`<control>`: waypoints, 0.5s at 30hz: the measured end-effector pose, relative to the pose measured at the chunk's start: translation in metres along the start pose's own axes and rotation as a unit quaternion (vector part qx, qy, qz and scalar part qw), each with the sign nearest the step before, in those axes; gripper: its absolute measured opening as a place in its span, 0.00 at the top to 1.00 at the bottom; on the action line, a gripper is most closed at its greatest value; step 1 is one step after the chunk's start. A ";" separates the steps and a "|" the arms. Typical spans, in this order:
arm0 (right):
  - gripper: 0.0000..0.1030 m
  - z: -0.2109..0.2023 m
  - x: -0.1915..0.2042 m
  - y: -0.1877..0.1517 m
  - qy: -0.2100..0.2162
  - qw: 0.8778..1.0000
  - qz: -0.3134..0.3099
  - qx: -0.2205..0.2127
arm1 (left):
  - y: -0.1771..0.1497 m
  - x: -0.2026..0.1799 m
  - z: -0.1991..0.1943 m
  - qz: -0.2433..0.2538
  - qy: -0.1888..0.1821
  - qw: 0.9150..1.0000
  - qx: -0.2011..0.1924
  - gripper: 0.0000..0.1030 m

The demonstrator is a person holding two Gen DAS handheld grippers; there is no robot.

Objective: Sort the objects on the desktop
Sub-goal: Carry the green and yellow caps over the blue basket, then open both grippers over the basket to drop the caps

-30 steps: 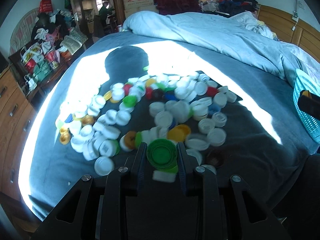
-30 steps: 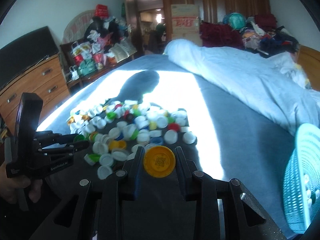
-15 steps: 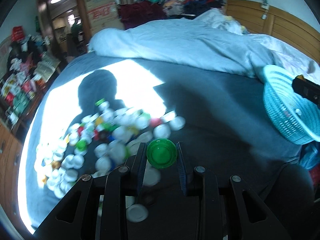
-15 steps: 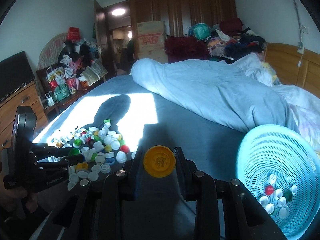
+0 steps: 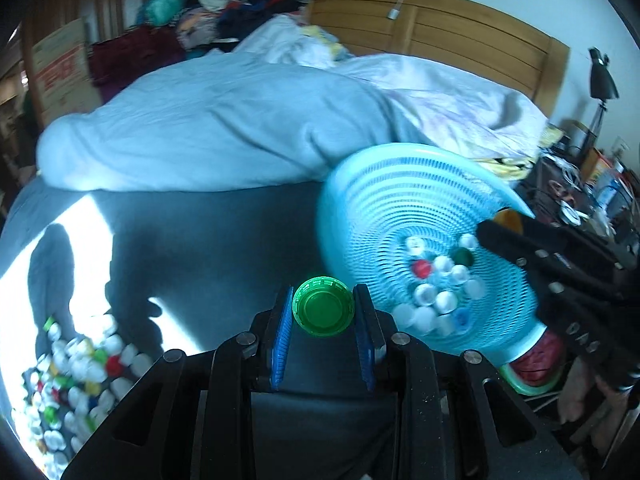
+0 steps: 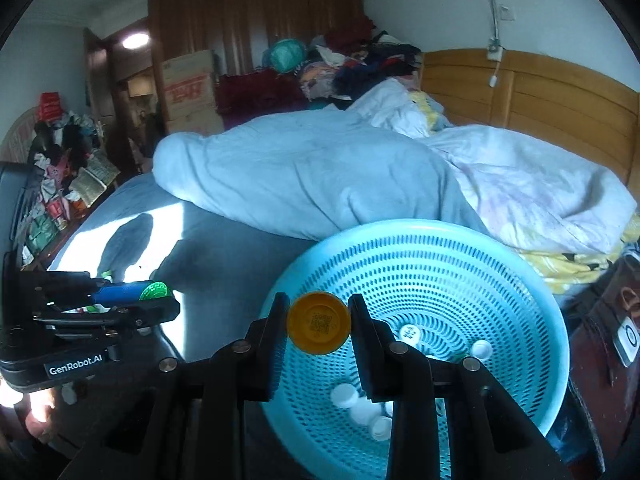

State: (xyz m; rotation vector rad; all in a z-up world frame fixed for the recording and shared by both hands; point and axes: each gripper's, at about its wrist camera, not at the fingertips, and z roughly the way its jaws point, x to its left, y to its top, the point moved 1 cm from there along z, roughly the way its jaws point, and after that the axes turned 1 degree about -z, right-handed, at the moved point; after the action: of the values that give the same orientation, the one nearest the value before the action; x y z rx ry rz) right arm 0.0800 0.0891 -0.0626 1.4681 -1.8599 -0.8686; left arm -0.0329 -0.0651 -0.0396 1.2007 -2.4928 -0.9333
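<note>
My left gripper [image 5: 323,312] is shut on a green bottle cap [image 5: 323,311], held over the dark bedsheet just left of a turquoise perforated basket [image 5: 400,200]. Several caps, white, red, green and blue, lie in the basket's bottom. My right gripper [image 6: 319,322] is shut on an orange cap [image 6: 319,322] with a printed code, hanging above the near left part of the same basket [image 6: 500,280]. The left gripper [image 6: 154,292] with its green cap [image 6: 154,291] also appears at the left of the right wrist view. A heap of loose caps [image 5: 76,368] stays on the sunlit sheet at lower left.
A rumpled pale blue duvet [image 5: 208,128] lies across the bed behind the basket. The wooden headboard [image 5: 460,36] runs along the back. A cluttered bedside stand with a black lamp [image 5: 602,80] is at the right. Piled clothes and cardboard boxes [image 6: 188,84] fill the far wall.
Both grippers swung right from the cap heap towards the basket, each keeping its cap. The basket now fills the right of both views and the heap has slid to the lower left.
</note>
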 end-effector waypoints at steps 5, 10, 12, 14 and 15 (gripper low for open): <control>0.68 0.005 -0.027 -0.009 -0.021 0.999 0.022 0.017 | 0.021 -0.036 0.034 0.011 -0.037 0.999 0.032 0.76; 0.68 0.004 -0.037 -0.014 -0.032 0.999 0.026 0.023 | 0.025 -0.051 0.045 0.010 -0.050 0.998 0.034 0.76; 0.68 0.004 -0.040 -0.015 -0.037 0.999 0.029 0.021 | 0.024 -0.051 0.045 0.010 -0.049 0.998 0.035 0.69; 0.46 0.000 -0.041 -0.015 -0.042 0.998 0.035 0.014 | 0.021 -0.048 0.040 0.012 -0.038 0.999 0.027 0.50; 0.37 -0.004 -0.042 -0.014 -0.044 0.998 0.039 0.005 | 0.020 -0.046 0.037 0.011 -0.027 0.999 0.020 0.44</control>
State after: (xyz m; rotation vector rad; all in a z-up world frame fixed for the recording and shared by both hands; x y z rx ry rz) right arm 0.0994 0.1272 -0.0744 1.3734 -1.9757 -0.8999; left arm -0.0325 -0.0045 -0.0526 1.1730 -2.5722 -0.9272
